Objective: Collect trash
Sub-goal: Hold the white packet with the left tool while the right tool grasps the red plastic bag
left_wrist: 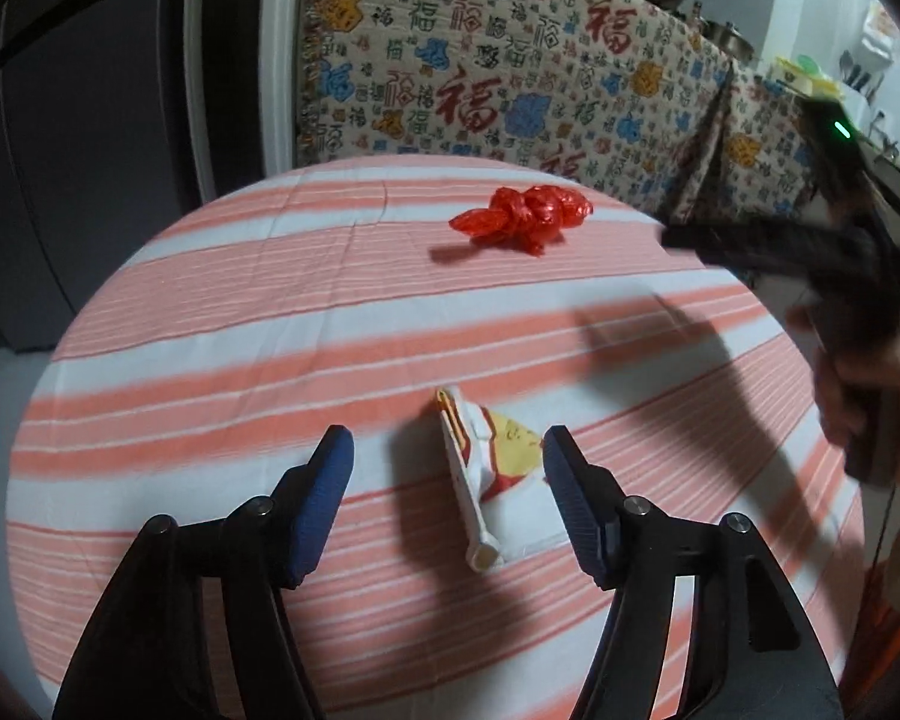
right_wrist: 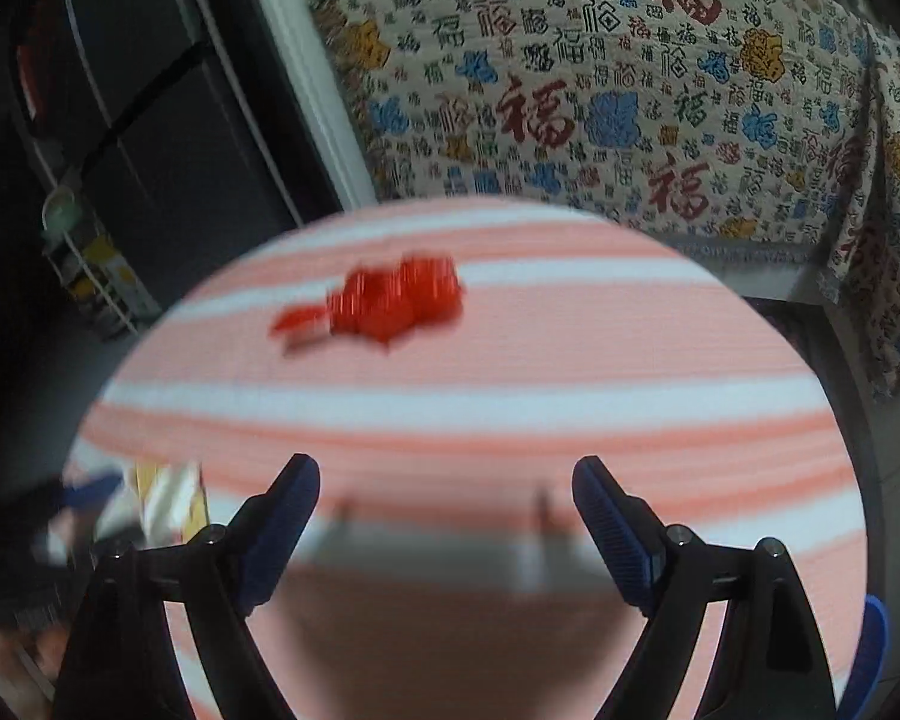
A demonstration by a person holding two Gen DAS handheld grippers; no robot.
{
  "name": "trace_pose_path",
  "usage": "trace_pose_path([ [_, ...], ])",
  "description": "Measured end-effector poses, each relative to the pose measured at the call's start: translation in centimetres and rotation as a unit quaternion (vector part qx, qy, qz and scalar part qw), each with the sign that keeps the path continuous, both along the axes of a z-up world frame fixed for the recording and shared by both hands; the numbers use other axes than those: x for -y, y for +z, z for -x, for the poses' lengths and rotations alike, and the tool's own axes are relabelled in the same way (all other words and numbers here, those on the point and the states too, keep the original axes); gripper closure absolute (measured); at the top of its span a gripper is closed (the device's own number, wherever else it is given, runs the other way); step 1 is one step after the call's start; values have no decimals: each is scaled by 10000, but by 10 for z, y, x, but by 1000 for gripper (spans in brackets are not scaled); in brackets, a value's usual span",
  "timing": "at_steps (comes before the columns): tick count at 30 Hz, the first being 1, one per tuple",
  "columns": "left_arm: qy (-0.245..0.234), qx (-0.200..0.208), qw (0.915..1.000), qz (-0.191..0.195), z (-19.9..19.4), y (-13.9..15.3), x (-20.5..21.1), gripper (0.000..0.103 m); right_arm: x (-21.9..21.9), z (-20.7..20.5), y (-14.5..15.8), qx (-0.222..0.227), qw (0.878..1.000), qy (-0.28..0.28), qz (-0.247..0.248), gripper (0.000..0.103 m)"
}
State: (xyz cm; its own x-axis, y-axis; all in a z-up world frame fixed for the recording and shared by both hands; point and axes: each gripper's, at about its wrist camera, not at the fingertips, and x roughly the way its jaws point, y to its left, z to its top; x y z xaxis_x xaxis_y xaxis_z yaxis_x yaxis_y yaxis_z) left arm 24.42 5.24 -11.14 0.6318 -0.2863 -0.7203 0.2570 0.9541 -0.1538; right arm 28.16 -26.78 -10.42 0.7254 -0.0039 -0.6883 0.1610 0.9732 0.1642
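Left wrist view: striped round table [left_wrist: 210, 312], red bag [left_wrist: 525, 216] far side, crumpled wrapper [left_wrist: 498, 468] between left gripper [left_wrist: 447, 450] fingers, spread, not pinching. Lower, centre, squeeze. Right gripper [right_wrist: 447, 471] spread, empty, w/ red bag ahead.

Bare striped tablecloth [left_wrist: 222, 324] is lying open between the crumpled wrapper [left_wrist: 498, 468] and the red bag [left_wrist: 525, 217]. The patterned cloth [left_wrist: 510, 78] is walling off the table's far edge.

So the round table [left_wrist: 210, 324] is the anchor here: knotted plastic bag [left_wrist: 525, 216] sits on it toward the far edge, folded paper wrapper [left_wrist: 498, 474] on it nearer the front, well apart from the bag. Behind the table hangs a patterned cloth [left_wrist: 510, 72], fridge [left_wrist: 78, 150] off to its left.
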Motion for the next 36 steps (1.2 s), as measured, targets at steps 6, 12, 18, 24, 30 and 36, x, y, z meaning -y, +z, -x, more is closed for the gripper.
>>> trace_pose_path([
  [6, -280, -114, 9995, -42, -4, -10, 7, 45, 22, -83, -5, -196, 9974, 26, -696, 14],
  [12, -348, -285, 9990, -53, -3, -17, 11, 92, 29, -110, -24, -418, 9871, 308, -1516, 99],
  [18, -241, -296, 9993, -9, 3, -16, 10, 92, 18, -27, -16, -324, 9933, 276, -1071, 99],
  [24, -64, -350, 9992, -181, 24, -14, 17, 92, 5, 88, -20, -292, 9985, 150, -429, 98],
  [30, 281, -452, 9984, 202, 56, -15, 8, 55, -8, 151, -48, -330, 9994, 86, -98, 16],
  [36, 301, -160, 9994, -42, 61, -16, 12, 49, -24, 161, -57, -376, 9968, 214, 678, 13],
])
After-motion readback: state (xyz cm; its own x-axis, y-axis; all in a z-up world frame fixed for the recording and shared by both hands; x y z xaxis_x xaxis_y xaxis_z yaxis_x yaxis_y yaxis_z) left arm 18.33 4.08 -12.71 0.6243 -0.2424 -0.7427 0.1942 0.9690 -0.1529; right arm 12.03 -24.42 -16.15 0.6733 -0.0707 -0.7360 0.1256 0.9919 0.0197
